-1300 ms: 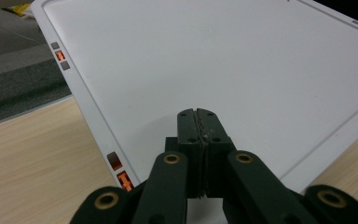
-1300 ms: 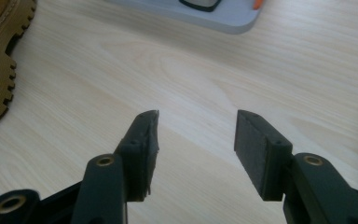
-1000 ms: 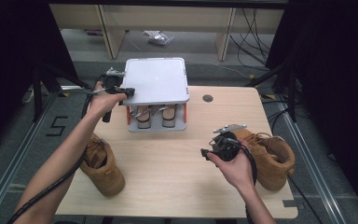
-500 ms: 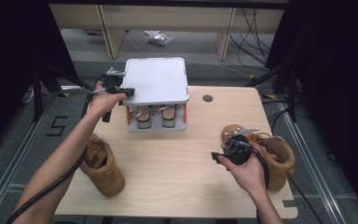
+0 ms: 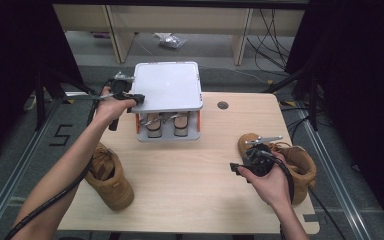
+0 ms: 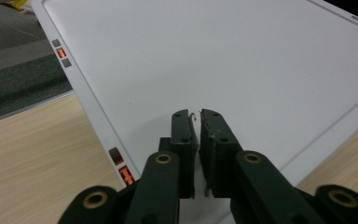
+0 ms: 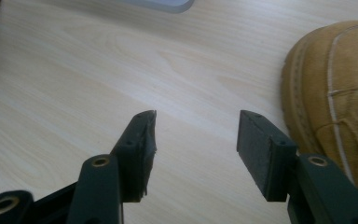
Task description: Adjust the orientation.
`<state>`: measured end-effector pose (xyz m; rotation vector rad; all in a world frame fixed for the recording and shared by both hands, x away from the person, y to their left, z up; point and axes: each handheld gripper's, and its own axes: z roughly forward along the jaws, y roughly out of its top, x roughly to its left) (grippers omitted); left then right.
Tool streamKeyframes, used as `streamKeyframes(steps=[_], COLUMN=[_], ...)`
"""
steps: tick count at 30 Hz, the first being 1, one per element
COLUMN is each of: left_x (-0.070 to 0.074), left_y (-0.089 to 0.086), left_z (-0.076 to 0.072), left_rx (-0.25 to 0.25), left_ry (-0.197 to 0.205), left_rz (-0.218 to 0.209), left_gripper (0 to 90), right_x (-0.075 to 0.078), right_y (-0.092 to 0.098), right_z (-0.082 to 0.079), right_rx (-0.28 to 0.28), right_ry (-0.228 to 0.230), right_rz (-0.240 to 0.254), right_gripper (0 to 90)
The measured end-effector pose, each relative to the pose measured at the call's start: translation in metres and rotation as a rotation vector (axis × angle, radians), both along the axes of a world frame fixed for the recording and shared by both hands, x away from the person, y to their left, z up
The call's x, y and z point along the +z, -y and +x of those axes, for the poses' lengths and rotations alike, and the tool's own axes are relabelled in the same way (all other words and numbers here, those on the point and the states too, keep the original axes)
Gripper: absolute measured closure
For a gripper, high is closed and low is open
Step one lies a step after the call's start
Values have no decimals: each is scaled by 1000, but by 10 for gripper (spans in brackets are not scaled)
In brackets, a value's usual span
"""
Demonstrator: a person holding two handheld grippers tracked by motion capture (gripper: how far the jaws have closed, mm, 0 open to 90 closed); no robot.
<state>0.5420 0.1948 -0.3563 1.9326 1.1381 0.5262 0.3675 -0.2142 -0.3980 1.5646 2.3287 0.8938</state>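
Left gripper (image 6: 196, 122), jaws just parting a crack, empty, lets go of the lid (image 5: 167, 86) at 11 o'clock; right gripper (image 7: 196, 140), wide open and empty, must next close on the boot (image 7: 335, 93) at 3 o'clock

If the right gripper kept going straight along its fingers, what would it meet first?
Probably the bare wooden table: the right gripper has open fingers angled down at the boards, with the tan boot off to one side of that line. Depth is hard to judge.
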Motion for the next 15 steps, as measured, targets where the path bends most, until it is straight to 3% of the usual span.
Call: streamKeyframes(steps=[6, 7, 10, 11, 15], left_x=[21, 23, 30, 31, 30], left_y=[-22, -26, -44, -50, -67], left_z=[-33, -39, -65, -73, -100], left_rx=[10, 8, 23, 28, 31], left_ry=[36, 34, 30, 30, 6], left_rz=[-26, -28, -61, -58, -55], left_gripper=[693, 672, 616, 605, 572], right_x=[-7, -7, -12, -13, -17], right_y=[-10, -13, -16, -19, -25], right_z=[1, 1, 2, 1, 1], right_rx=[36, 36, 53, 46, 74], right_ry=[1, -14, -5, -23, -12], right_rz=[-10, -8, -15, -7, -12], right_gripper=[474, 474, 473, 471, 469])
